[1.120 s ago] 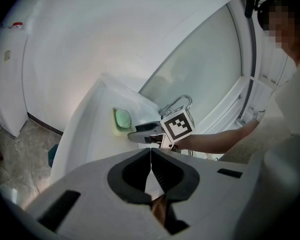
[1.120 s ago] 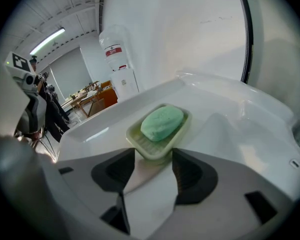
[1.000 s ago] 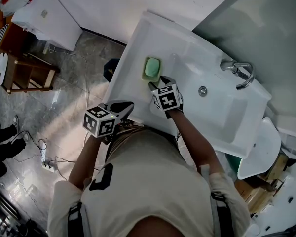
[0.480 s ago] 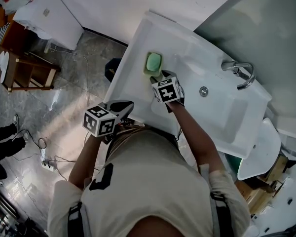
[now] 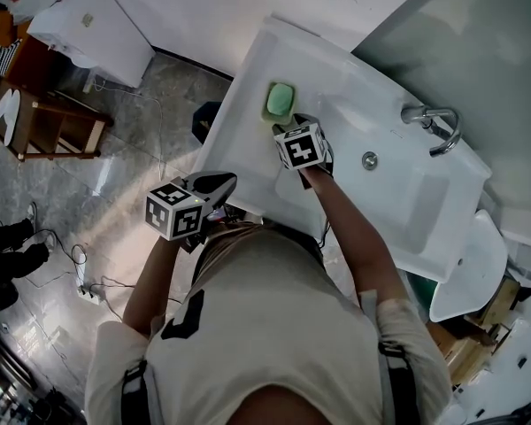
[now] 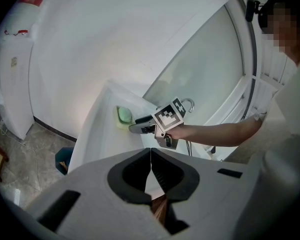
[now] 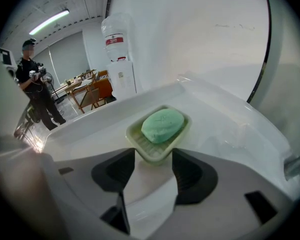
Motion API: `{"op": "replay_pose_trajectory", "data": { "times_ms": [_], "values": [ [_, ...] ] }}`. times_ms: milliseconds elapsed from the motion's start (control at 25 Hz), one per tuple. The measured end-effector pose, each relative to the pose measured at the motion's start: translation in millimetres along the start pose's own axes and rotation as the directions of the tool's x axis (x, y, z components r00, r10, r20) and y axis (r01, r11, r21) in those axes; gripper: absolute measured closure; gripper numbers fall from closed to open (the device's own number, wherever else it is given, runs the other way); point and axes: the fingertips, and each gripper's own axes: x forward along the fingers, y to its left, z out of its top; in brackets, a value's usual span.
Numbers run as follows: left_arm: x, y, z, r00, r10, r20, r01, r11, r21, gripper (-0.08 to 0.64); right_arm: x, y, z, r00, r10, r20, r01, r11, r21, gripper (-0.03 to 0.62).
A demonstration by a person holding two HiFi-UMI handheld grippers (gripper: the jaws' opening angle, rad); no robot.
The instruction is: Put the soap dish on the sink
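Note:
A pale green soap dish [image 5: 280, 102] with a green soap bar [image 7: 162, 125] rests on the white sink's [image 5: 239, 122] flat left ledge, near the far corner. My right gripper [image 5: 288, 129] reaches over the ledge, and its jaws grip the near end of the dish [image 7: 146, 148]. The left gripper view also shows the dish [image 6: 123, 115] ahead of the right gripper [image 6: 136, 127]. My left gripper [image 5: 218, 184] hangs off the sink's front edge, shut and empty, its jaw tips meeting [image 6: 150, 156].
The basin has a chrome faucet [image 5: 432, 122] and a drain [image 5: 369, 159] to the right of the dish. A dark bin [image 5: 208, 119] stands on the floor under the sink corner. A toilet [image 5: 465, 273] is at the right. A person [image 7: 37, 94] stands far behind.
My right gripper has moved along the ledge toward the sink's far corner, and the soap dish has moved with it. The left gripper has stayed put.

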Motion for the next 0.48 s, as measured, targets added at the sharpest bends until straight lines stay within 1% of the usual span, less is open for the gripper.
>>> {"op": "replay_pose_trajectory", "data": {
  "times_ms": [80,280,480],
  "values": [
    [-2.7,2.4,3.2,1.000,0.009,0.009,-0.009,1.000,0.002,0.540,-0.2,-2.4,3.7,1.000,-0.007,0.003,0.007,1.000,-0.014,0.344],
    [-12.2,9.3,12.8,0.998,0.032,0.058,-0.031,0.999,-0.007,0.540,-10.4,-9.1,5.3,0.999,-0.025,0.047,0.023,0.999,0.039,0.333],
    [-16.9,11.5,15.7,0.995,0.038,0.090,-0.038,0.999,0.003,0.540,-32.0,-1.7,9.4,0.994,-0.004,0.112,-0.008,0.994,0.107,0.333]
  ]
}}
